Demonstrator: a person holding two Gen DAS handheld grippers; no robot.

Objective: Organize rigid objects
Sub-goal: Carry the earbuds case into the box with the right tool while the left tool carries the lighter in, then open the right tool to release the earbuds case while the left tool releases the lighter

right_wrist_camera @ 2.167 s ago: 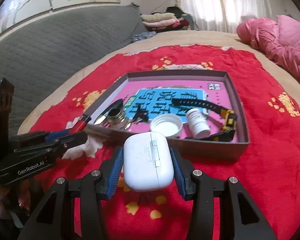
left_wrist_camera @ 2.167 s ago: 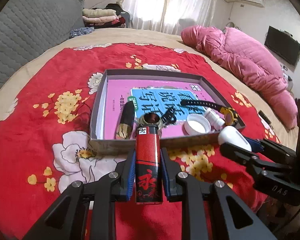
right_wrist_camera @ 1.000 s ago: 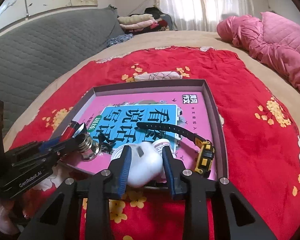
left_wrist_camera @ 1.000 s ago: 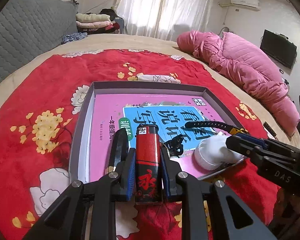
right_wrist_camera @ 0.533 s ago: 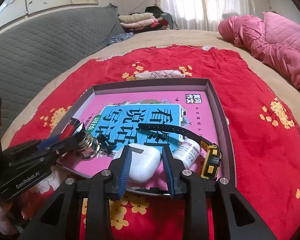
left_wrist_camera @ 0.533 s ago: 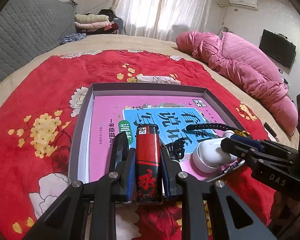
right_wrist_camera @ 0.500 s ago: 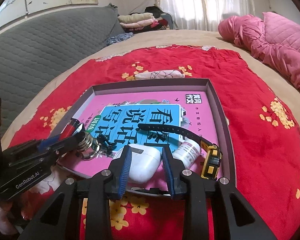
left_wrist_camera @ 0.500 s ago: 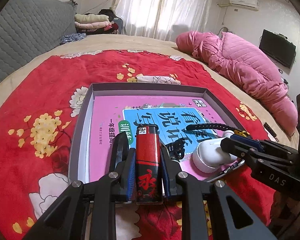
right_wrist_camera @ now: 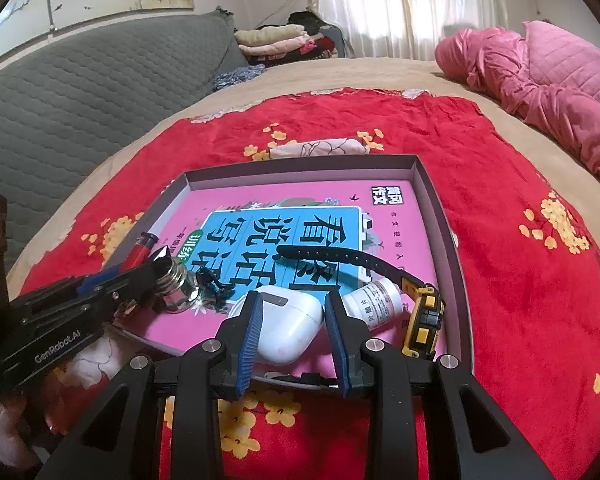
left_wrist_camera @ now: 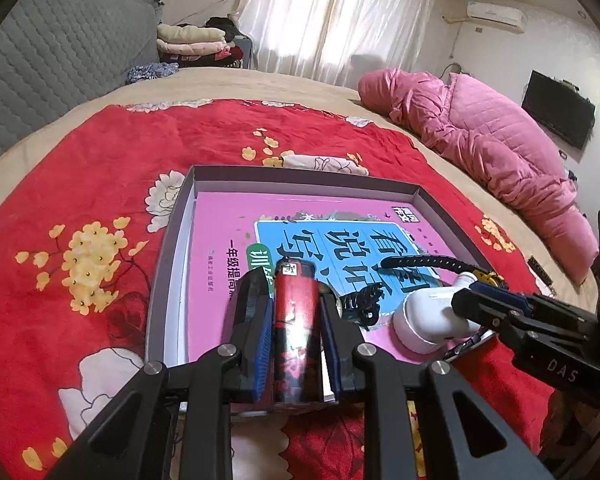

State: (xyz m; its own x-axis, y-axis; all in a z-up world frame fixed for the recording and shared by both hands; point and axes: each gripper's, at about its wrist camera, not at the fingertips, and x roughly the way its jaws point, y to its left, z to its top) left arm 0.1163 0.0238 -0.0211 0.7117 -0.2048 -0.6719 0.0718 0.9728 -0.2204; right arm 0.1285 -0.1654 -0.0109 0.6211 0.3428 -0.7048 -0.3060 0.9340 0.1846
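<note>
While we hold the red plastic lighter with black lettering upright between the blue pads of our left gripper, clamped narrowly on its sides, it hangs over the near edge of the shallow grey cardboard box lid. Our right gripper straddles the white rounded earbud case, which lies on the pink book cover inside that lid. The jaws stand a little wider than the case; the left pad looks to touch it and a sliver of gap shows at the right pad, so we cannot tell whether they grip it.

Inside the lid we count one pink and blue exercise book lining the bottom, one black watch strap with a yellow and black buckle body, one small white pill bottle lying on its side just beside the case, one silver screw-base bulb, one small black clip, and one dark folded knife-like piece left of the lighter.

The lid sits on a red blanket with yellow and white flowers spread over a beige bed. One pink quilted duvet is bunched at the far right. A grey quilted headboard runs along the left, folded clothes stack near white curtains, and one air conditioner and one dark screen hang on the wall.
</note>
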